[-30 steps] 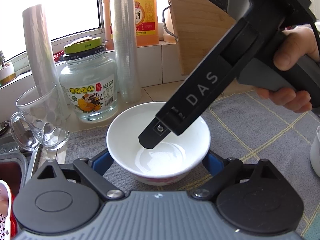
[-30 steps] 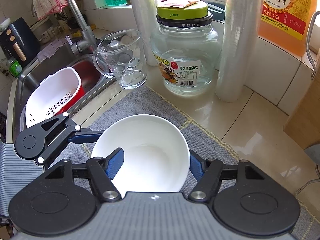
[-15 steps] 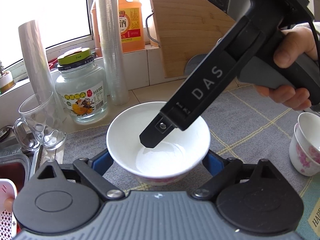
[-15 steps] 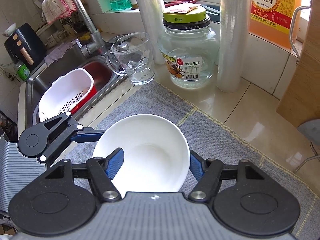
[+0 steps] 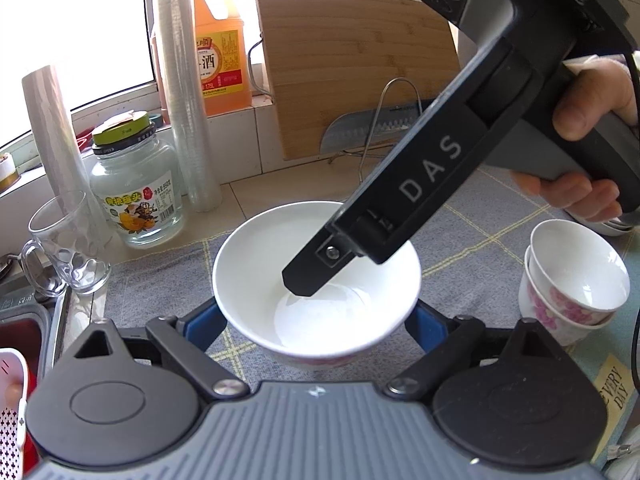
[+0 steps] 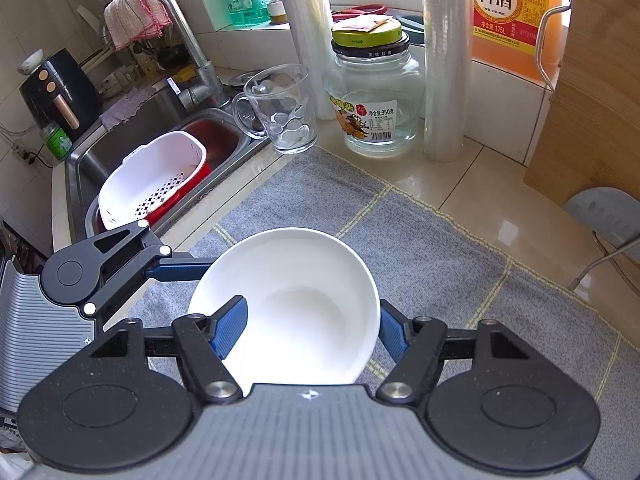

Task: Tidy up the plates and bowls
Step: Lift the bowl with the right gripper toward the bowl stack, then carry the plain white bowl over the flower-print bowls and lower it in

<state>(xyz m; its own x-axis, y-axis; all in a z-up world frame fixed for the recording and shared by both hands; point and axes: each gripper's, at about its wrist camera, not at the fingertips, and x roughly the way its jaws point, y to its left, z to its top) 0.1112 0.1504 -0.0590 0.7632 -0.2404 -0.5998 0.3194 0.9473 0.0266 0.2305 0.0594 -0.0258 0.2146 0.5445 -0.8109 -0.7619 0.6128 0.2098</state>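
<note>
So the white bowl (image 5: pixel 316 292) is gripped between the left gripper (image 5: pixel 316 322)'s spread pads, while its rim is pinched by the right gripper (image 6: pixel 312 326). Off to the right, two floral cups (image 5: pixel 572 300) are already nested, so stacking is probably barely started.

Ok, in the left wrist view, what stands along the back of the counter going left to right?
Glass mug → jar with green lid → clear film roll → orange bottle → bamboo cutting board.

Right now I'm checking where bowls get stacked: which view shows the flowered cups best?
The left wrist view: the stacked flowered cups stand on the grey mat, right of the white bowl. The right wrist view does not show them.
</note>
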